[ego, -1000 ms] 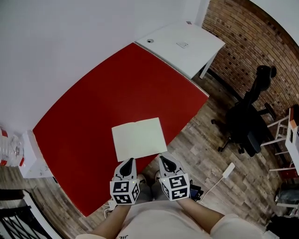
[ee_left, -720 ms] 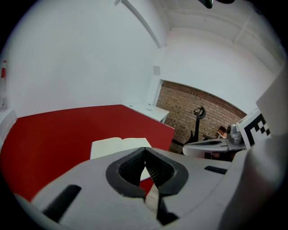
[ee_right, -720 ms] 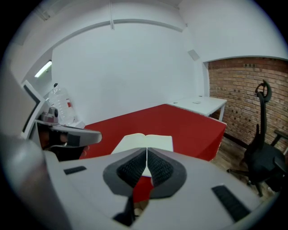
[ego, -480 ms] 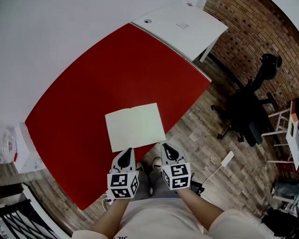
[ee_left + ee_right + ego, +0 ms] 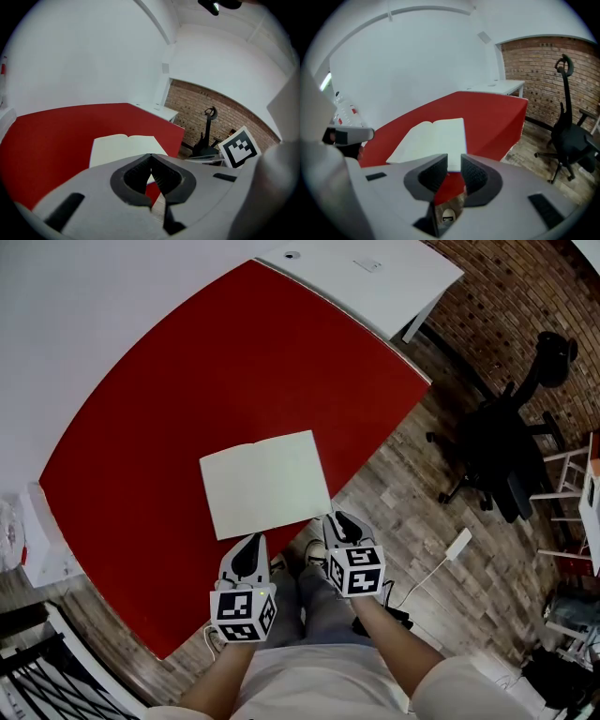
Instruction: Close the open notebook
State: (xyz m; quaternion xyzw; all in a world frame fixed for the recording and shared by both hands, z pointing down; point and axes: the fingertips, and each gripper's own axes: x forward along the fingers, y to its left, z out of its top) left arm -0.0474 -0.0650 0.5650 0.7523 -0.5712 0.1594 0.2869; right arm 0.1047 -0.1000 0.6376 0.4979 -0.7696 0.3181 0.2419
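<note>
table: red top [image 5: 178, 399], one long edge against the white wall
on table: open notebook [image 5: 265, 484], lying flat, pale blank pages up, spine running away from the person
notebook position: near the table's front edge, towards its right-hand corner
next surface: white desk [image 5: 403, 287] butted against the red top's far end
on desk: small round item [image 5: 292, 255] and small flat rectangle [image 5: 367, 265], too small to identify

Open notebook [image 5: 265, 483] with blank cream pages, flat near the red table's [image 5: 187, 381] front edge.
</note>
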